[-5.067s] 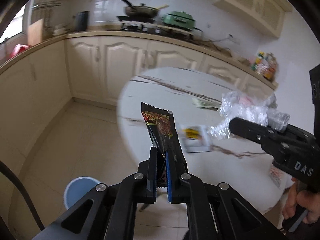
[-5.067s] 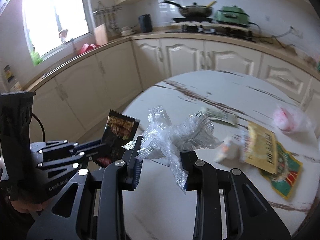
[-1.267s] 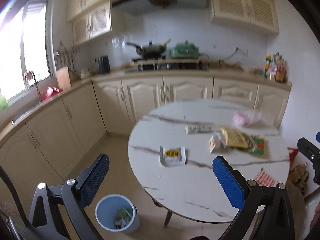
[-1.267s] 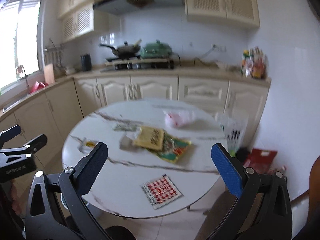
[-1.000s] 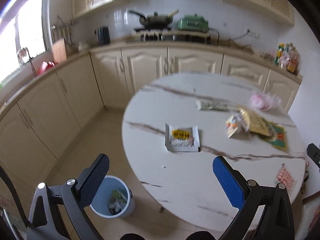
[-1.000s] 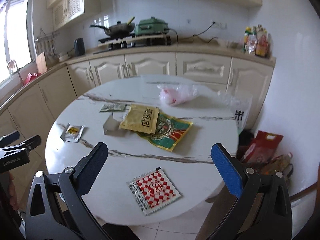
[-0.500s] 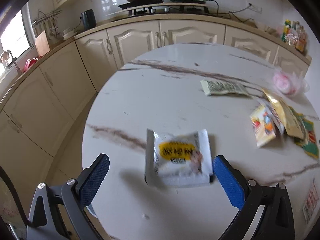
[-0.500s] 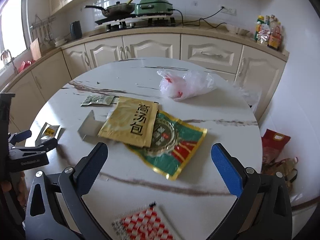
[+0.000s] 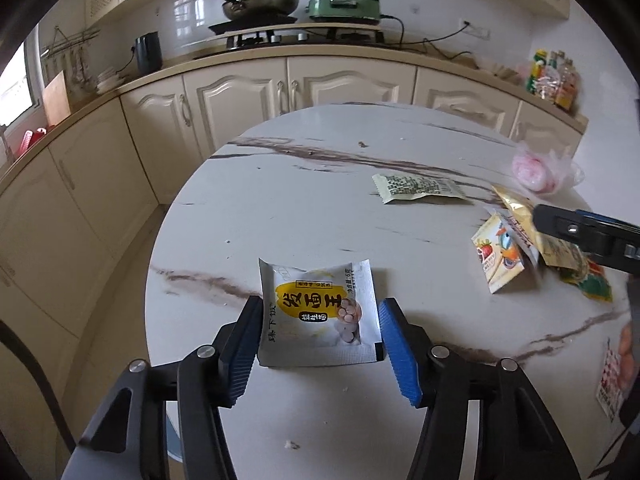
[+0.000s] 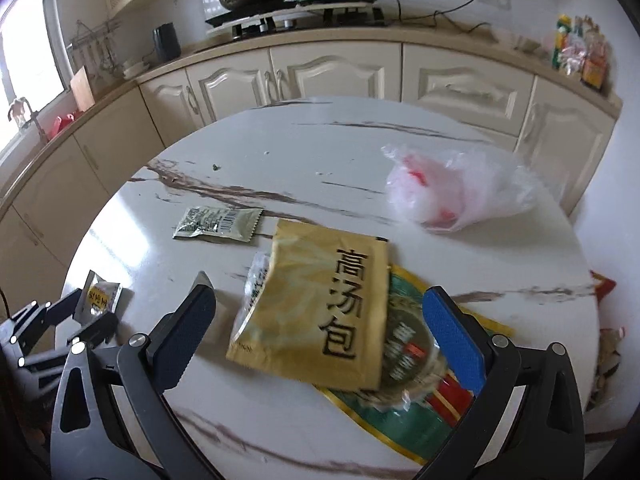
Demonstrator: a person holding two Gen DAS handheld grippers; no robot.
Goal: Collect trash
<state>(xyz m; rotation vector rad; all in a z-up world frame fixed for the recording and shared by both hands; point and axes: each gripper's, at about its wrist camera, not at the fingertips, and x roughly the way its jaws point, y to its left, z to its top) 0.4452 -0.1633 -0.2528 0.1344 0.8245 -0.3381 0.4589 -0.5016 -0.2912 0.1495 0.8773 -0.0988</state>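
A white and yellow snack packet (image 9: 318,314) lies on the round marble table (image 9: 304,216). My left gripper (image 9: 320,344) is open, its blue pads on either side of the packet, close to its edges. My right gripper (image 10: 320,332) is open wide, straddling a gold sachet (image 10: 316,312) that lies on a green and red wrapper (image 10: 416,404). In the right wrist view the left gripper (image 10: 80,316) shows at the left edge with the packet (image 10: 100,294) between its fingers. In the left wrist view the right gripper's finger (image 9: 588,236) hovers over the gold sachet (image 9: 520,216).
A green sachet (image 9: 416,188) lies mid-table and also shows in the right wrist view (image 10: 218,222). A strawberry-print packet (image 9: 500,258), a clear plastic bag with pink contents (image 10: 452,192) and a red-checked wrapper (image 9: 612,380) also lie on the table. Cabinets (image 9: 280,96) stand behind.
Both grippers have moved down and in to the table. The left has narrowed around the white and yellow packet. The right now straddles the gold sachet. The bin has left the view.
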